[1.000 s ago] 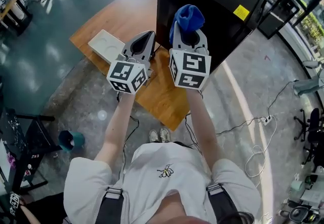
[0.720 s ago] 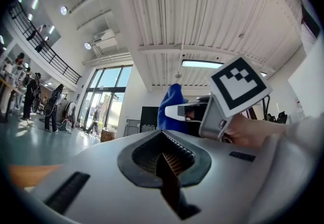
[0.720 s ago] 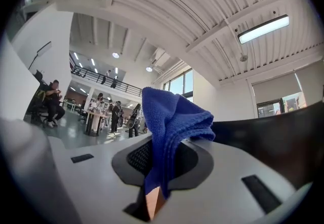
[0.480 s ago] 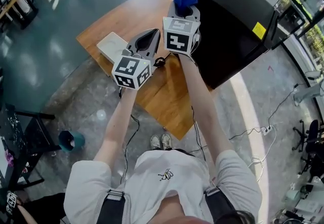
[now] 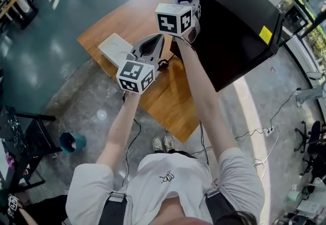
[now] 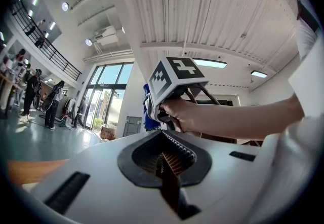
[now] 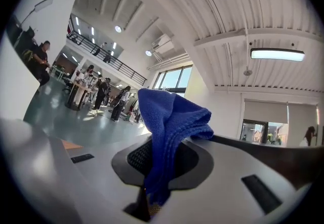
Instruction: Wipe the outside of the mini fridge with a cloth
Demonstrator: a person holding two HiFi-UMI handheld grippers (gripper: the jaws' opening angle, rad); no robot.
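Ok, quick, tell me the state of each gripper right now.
Left gripper: shut, nothing between its jaws.
Right gripper: shut on the blue cloth.

Daylight pouring through tall windows (image 6: 104,99), ceiling lamp (image 7: 277,54) glowing, glare streaking the floor (image 5: 46,30), sheen lying on the mini fridge (image 5: 239,20), fisheye edges bending and darkening

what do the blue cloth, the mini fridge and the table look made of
Blue cloth: soft knitted fabric, matte; ribbed loops show.
Mini fridge: smooth black panels with slight sheen, likely painted metal or plastic.
Table: wood or wood-look laminate; brown grain streaks, satin.
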